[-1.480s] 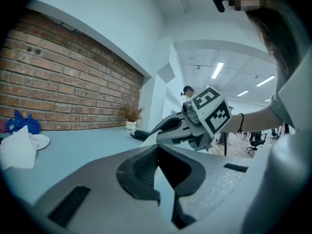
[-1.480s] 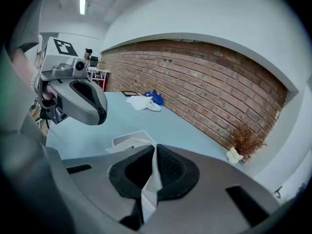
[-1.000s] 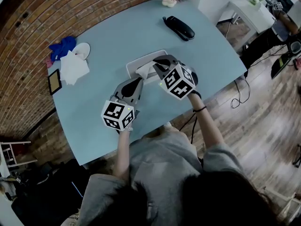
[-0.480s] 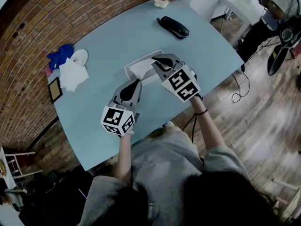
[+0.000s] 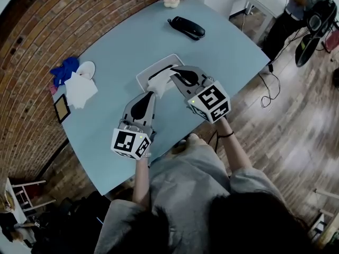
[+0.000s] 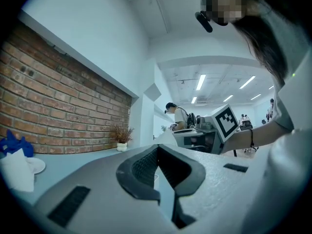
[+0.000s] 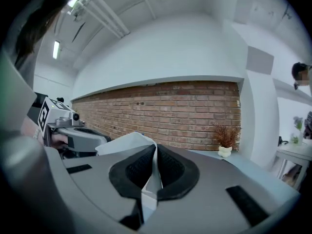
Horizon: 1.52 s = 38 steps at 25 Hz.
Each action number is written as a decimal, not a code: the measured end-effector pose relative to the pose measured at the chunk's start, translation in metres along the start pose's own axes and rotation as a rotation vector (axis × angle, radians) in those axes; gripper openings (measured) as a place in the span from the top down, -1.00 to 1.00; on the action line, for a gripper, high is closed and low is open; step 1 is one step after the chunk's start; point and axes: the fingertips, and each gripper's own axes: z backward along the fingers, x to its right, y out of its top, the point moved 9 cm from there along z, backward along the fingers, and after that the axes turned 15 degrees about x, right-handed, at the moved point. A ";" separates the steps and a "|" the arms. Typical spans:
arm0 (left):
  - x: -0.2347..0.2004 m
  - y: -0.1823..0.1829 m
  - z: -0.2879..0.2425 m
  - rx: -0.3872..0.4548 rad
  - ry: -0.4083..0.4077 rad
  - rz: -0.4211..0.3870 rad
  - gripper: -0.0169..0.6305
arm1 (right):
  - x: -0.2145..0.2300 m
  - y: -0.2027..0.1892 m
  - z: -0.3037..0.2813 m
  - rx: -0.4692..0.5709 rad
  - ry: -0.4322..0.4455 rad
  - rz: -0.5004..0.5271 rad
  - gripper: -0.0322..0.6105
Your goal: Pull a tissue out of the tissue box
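The flat white tissue box (image 5: pixel 145 74) lies mid-table on the pale blue table (image 5: pixel 222 57). A white tissue (image 5: pixel 160 82) stands up out of its slot, and my right gripper (image 5: pixel 174 71) is shut on it. In the right gripper view the tissue (image 7: pixel 127 143) runs between the dark pads and fans out beyond the right gripper (image 7: pixel 155 165). My left gripper (image 5: pixel 154 93) is shut and empty, its tip just at the box's near edge. The left gripper view shows the left gripper (image 6: pixel 157 155) with its jaws together.
A black handset (image 5: pixel 186 28) and a small potted plant (image 5: pixel 170 1) sit at the far end of the table. Loose tissues (image 5: pixel 82 86), a blue cloth (image 5: pixel 64 69), a white dish (image 5: pixel 85 67) and a small frame (image 5: pixel 61 107) lie at the left. A person stands at the upper right.
My right gripper has drawn back toward me with the tissue, which now stands longer out of the slot. The left gripper has stayed by the box's near edge.
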 end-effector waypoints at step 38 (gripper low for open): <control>0.046 0.023 0.022 -0.007 0.010 -0.057 0.94 | -0.033 0.014 0.051 0.105 -0.027 -0.073 0.90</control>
